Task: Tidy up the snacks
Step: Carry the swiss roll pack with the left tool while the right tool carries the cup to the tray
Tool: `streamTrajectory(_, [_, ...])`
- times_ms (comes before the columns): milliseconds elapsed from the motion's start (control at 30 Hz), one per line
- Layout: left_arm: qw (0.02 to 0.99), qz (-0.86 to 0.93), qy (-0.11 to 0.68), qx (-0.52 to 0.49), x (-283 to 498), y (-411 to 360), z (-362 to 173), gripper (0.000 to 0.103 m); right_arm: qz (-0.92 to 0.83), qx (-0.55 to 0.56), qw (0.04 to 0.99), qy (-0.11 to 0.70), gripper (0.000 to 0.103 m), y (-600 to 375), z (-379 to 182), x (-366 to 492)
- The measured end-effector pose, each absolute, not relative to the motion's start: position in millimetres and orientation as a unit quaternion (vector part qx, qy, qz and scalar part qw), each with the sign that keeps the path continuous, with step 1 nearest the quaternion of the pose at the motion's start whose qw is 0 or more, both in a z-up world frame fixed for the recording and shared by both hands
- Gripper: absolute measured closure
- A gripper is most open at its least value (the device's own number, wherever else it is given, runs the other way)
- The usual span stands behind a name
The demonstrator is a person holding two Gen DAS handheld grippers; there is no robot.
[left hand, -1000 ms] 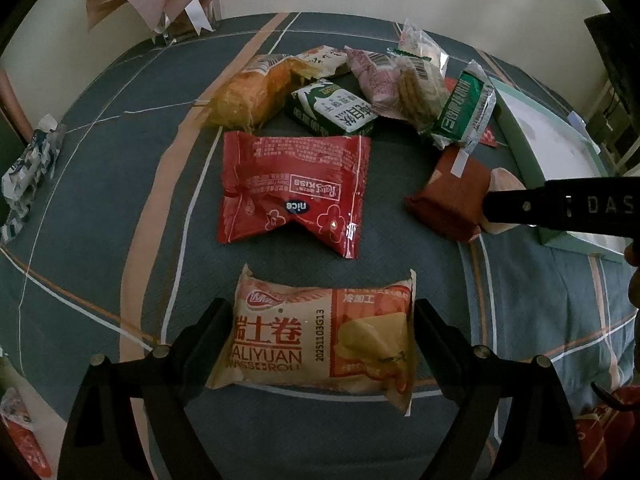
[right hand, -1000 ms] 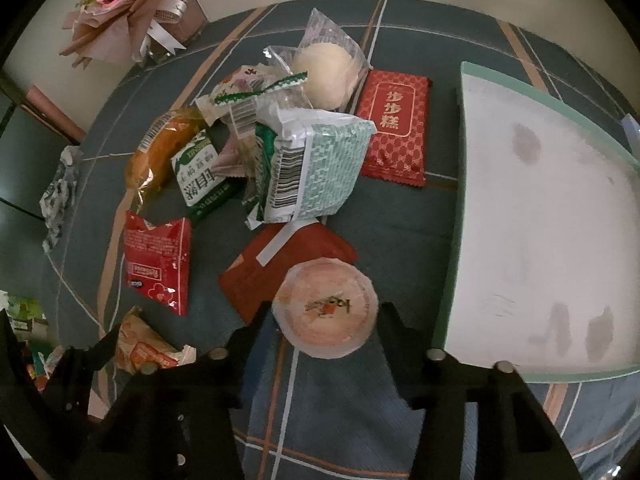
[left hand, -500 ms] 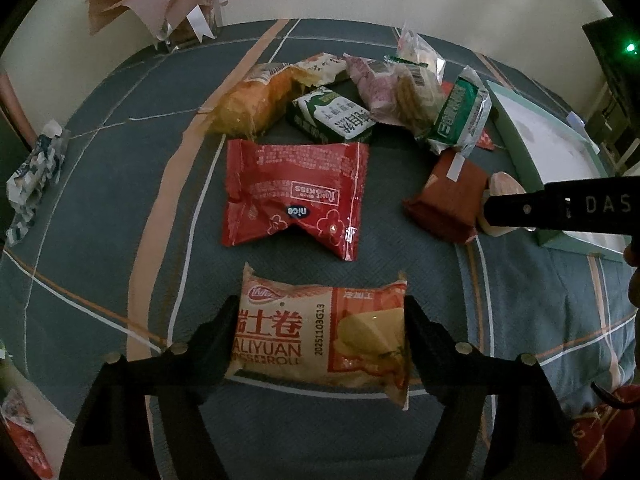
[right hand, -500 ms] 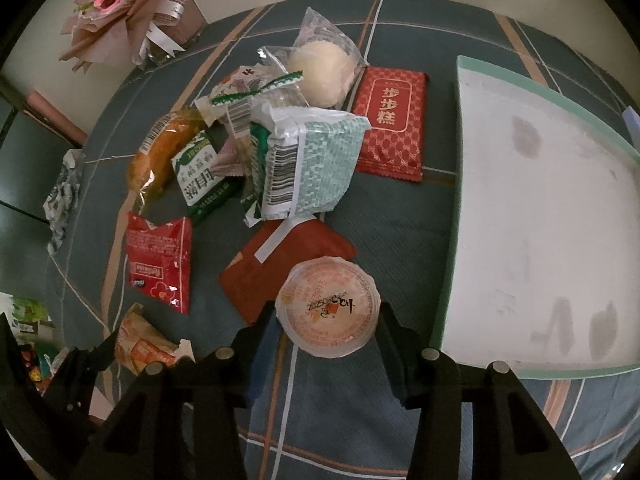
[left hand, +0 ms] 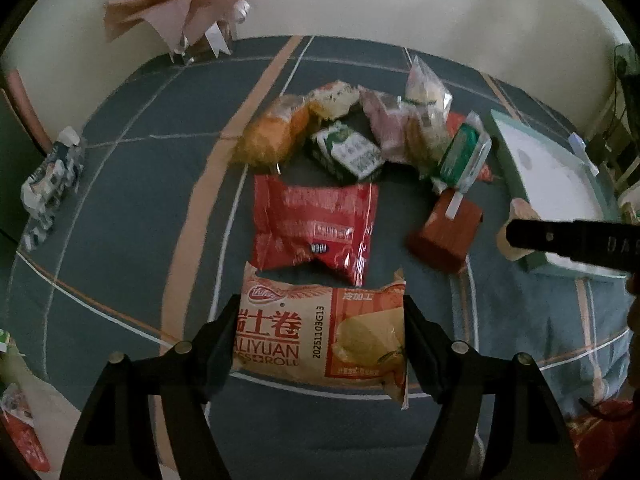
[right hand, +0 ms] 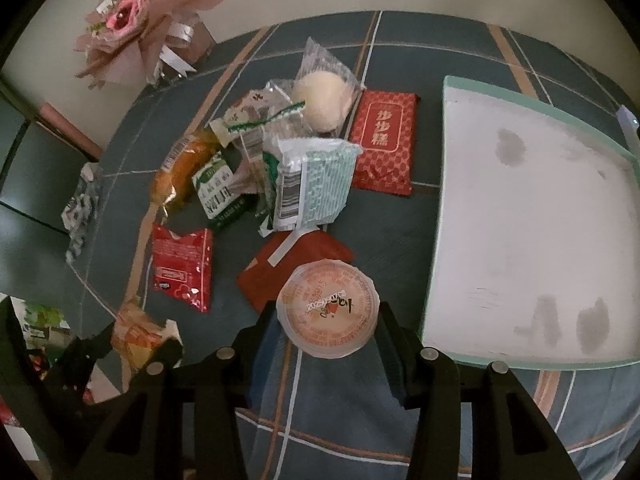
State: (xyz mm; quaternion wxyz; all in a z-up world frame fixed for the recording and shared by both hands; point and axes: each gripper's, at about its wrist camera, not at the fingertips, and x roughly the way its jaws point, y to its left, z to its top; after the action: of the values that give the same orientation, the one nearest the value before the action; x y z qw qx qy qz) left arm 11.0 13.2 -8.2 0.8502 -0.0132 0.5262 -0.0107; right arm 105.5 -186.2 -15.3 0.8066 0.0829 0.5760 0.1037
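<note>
Glossy beige-and-orange film wraps the Swiss roll pack (left hand: 320, 334), a pillow-shaped packet with crimped ends, printed with large red characters and a date code. It sits clamped between the two fingers of the left gripper (left hand: 320, 340), one finger pressing each short end. Its far edge overlaps the near edge of the red crinkled packet (left hand: 316, 230) beyond it.

The right gripper (right hand: 327, 320) is closed on the jelly cup (right hand: 327, 309), a round translucent cup with a peach-orange foil lid; both fingers bear on its rim. The cup is just beside the near left corner of the tray (right hand: 448, 184), a flat white rectangle with a mint-green rim and grey smudges on its floor. The tray's interior holds no snacks in view.

Left of the tray lie a red embossed sachet (right hand: 383, 146), a green-and-white patterned pack (right hand: 316, 184), a clear bag holding a pale bun (right hand: 323, 98) and a dark red flat pack (right hand: 292, 264), close together and partly overlapping. All rest on a plaid tablecloth (right hand: 400, 232), teal with orange and white lines.
</note>
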Motion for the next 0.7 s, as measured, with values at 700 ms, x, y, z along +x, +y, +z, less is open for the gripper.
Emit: streamTrajectory(700, [0.876, -0.078, 0.475, -0.028, 77, -106, 112, 0.027, 0.004, 0.190, 0.824, 0.533, 0.053, -300, 21, 96])
